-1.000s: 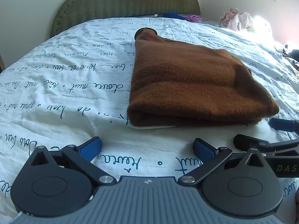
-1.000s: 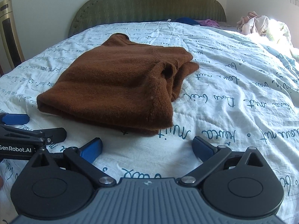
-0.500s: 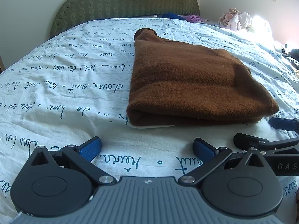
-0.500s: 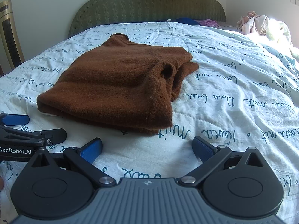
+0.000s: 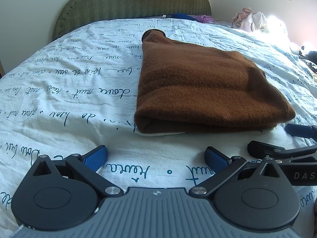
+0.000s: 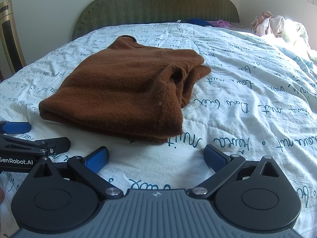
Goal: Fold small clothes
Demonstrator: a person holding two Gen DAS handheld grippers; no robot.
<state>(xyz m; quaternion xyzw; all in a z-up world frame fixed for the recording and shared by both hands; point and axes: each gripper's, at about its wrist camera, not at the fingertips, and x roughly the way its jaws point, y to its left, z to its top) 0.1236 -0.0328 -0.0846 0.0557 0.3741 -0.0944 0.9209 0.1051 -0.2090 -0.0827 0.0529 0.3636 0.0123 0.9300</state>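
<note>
A brown knitted sweater (image 5: 198, 91) lies folded on the white bedspread (image 5: 69, 103) with blue writing; it also shows in the right wrist view (image 6: 122, 95), with its collar at the far end and a white label edge under the near fold. My left gripper (image 5: 155, 156) is open and empty, just short of the sweater's near left corner. My right gripper (image 6: 156, 156) is open and empty, just short of the near right corner. Each gripper shows at the edge of the other's view: the right gripper (image 5: 293, 138), the left gripper (image 6: 25, 136).
A green padded headboard (image 6: 158, 6) stands at the far end of the bed. A heap of loose pale clothes (image 6: 277, 25) lies at the far right. Blue and purple garments (image 5: 190, 17) lie by the headboard. A gold-trimmed object (image 6: 10, 35) stands left of the bed.
</note>
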